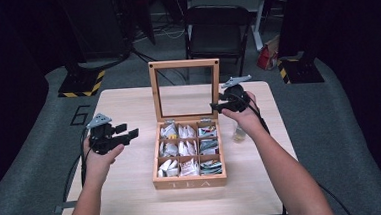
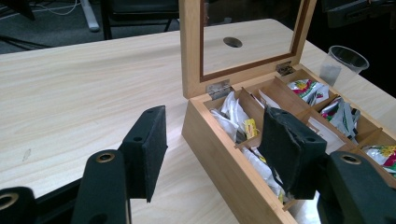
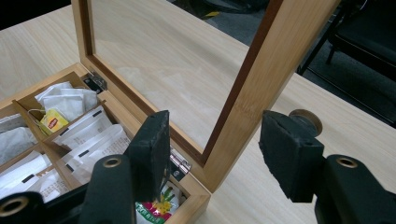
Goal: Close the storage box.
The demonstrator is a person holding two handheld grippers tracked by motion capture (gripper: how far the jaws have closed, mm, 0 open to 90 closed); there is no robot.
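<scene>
I hold my right gripper (image 3: 212,154) open around the tea box (image 1: 189,180) lid's (image 1: 184,64) edge, probably to close it; left gripper (image 1: 121,133) waits open beside the box.

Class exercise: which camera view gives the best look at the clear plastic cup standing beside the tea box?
The left gripper view: the clear plastic cup stands upright past the tea box, rim and wall plain. In the high view the cup is small, partly behind the person's right hand.
</scene>
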